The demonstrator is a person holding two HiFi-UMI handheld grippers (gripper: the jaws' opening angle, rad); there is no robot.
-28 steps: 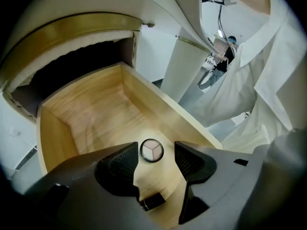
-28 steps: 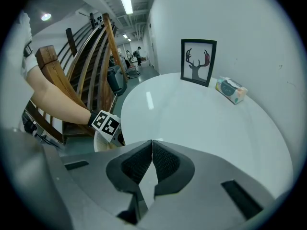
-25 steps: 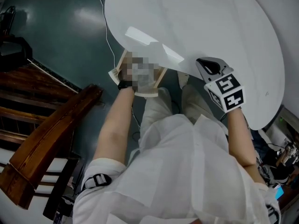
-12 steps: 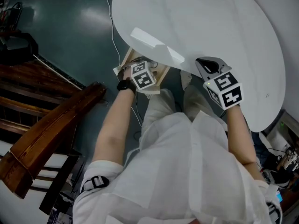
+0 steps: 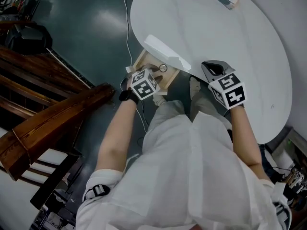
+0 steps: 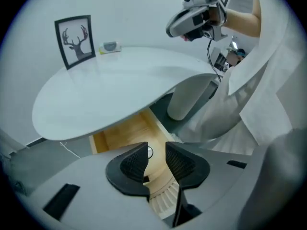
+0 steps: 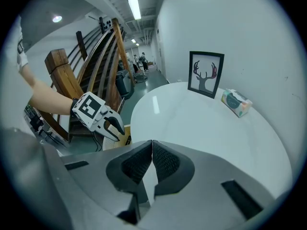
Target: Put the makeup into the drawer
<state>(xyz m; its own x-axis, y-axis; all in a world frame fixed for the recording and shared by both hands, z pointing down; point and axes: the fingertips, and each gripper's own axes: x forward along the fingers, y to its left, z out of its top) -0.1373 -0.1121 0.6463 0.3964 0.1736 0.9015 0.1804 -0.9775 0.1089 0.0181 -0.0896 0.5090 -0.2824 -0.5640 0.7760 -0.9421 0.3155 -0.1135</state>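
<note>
Makeup: small round silver-rimmed compact (image 5: 163,68), lying inside the open pale wooden drawer (image 5: 146,63).
Handling: probably light, rigid and smooth, so slippery; pinch it across the rim.
Left gripper (image 6: 156,150): above the drawer, jaws just been closing, now half apart, nothing between them.
Right gripper (image 7: 151,145): clenched, empty, over the white oval table (image 5: 216,42).

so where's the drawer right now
Head view, left of centre: the drawer is pulled open under the near edge of the white table, just ahead of the person's legs.
</note>
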